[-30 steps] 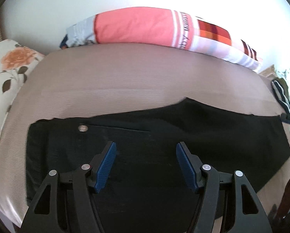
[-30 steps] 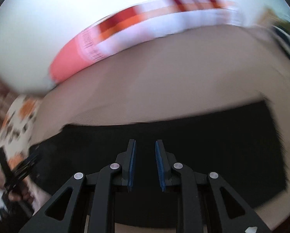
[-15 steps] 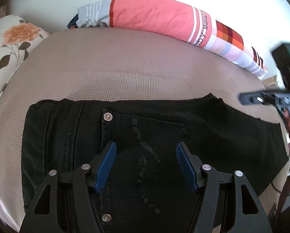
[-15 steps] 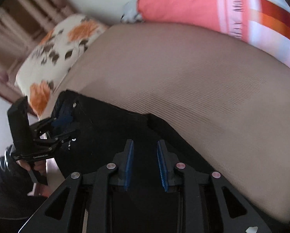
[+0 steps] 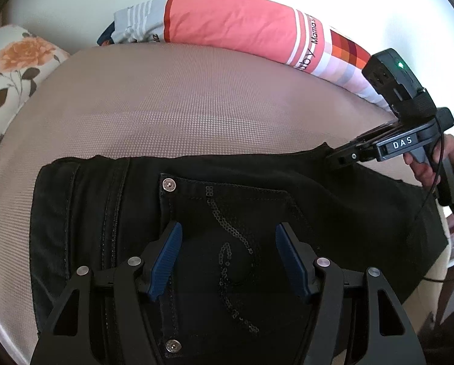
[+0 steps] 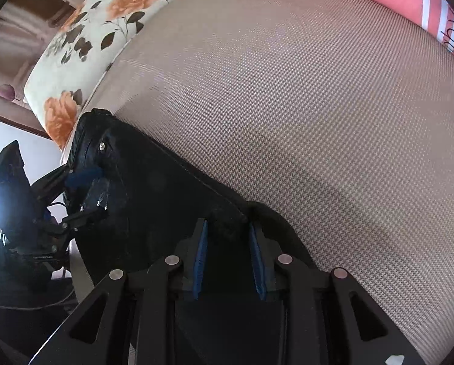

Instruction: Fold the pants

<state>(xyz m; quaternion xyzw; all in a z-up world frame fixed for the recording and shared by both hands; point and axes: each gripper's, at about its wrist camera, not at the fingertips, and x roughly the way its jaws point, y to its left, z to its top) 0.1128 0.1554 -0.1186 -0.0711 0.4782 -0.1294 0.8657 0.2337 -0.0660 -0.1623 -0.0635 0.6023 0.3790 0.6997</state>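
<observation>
Black jeans (image 5: pixel 333 200) lie flat on a beige mesh surface (image 5: pixel 196 106), with the back pocket and its sequin trim up. My left gripper (image 5: pixel 228 258) is open and empty, hovering over the pocket near the waistband. My right gripper (image 6: pixel 228 261) has its jaws close around a raised fold of the jeans (image 6: pixel 154 200) at their far edge. In the left wrist view the right gripper (image 5: pixel 345 156) meets the jeans' far edge at the crotch point. The left gripper (image 6: pixel 84 188) shows at the left of the right wrist view, over the waistband.
A long coral, striped and checked pillow (image 5: pixel 236 27) lies along the far side. A white cushion with orange flowers (image 5: pixel 17 64) sits at the left end. Brown curtains (image 6: pixel 20 30) hang beyond it. A cable (image 5: pixel 430 194) trails from the right gripper.
The right gripper swung left and came down onto the far edge of the jeans, its jaws now around a fold. The left gripper moved forward over the back pocket, still open.
</observation>
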